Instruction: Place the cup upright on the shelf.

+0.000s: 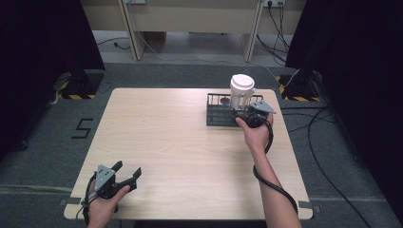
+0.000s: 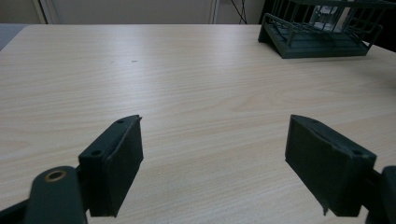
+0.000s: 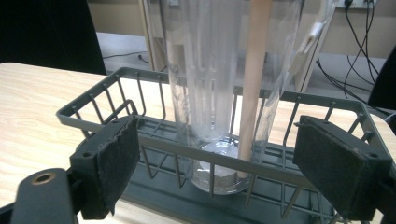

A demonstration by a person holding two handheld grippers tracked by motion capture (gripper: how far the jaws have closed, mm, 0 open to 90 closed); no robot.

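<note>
- My right claw [image 3: 212, 163] stands wide open at the near side of the dark wire rack [image 3: 154, 79], its two pads apart with nothing between them but air and the rack's front rail.
- Straight ahead of that claw, standing upright inside the rack, is the clear tumbler [image 3: 219, 93]; its base rests on the rack floor just beyond the front rail. A pale wooden stick [image 3: 254, 84] stands inside it, leaning slightly.
- From the high view, the tumbler [image 1: 241, 95] carries a white lid and rises well above the rack [image 1: 216, 116], while my right claw [image 1: 242, 113] sits right against its near side.
- I judge the step in hand to be the reach for the tumbler: claw lined up but not yet gripping (whether I am fetching it out or have just set it down, I cannot tell).
- The next move, if it is a pick-up, calls for raising the claw above the front rail so the pads clear the wires, pushing forward until the glass wall sits between them, then squeezing gently, since smooth clear plastic or glass may slip.
- My left claw [image 2: 212, 158] is also open and holds nothing; it hovers low over the bare counter [image 2: 187, 70], with the rack far ahead and to its right.
</note>
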